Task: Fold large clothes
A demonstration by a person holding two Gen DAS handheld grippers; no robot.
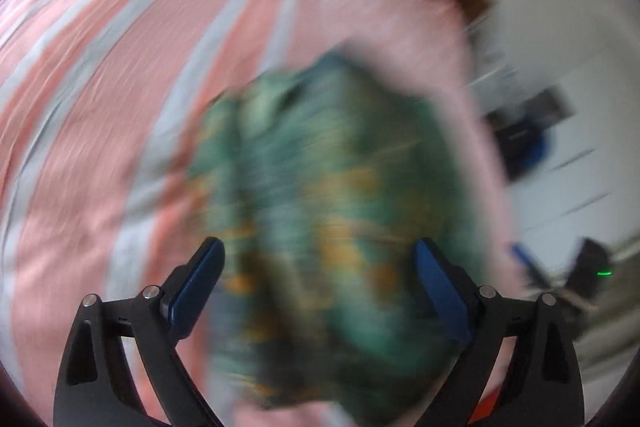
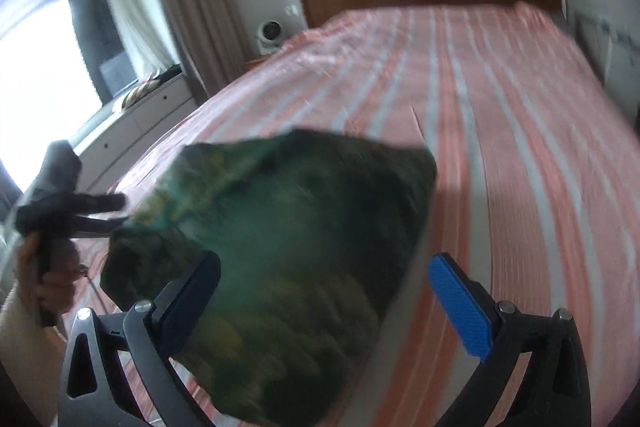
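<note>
Two hand-held grippers frame one green garment (image 2: 288, 251) with orange patches, bunched in a soft lump. The left hand-held gripper (image 1: 320, 287) has its fingers apart, the cloth directly ahead between them. The right hand-held gripper (image 2: 324, 291) is also spread wide, the cloth ahead and toward its left finger; I cannot tell if it touches. The garment seems to lie low over the bed (image 2: 500, 107), on a pink sheet with pale stripes. I judge the folding not yet begun; next, find a hem and spread it flat.
</note>
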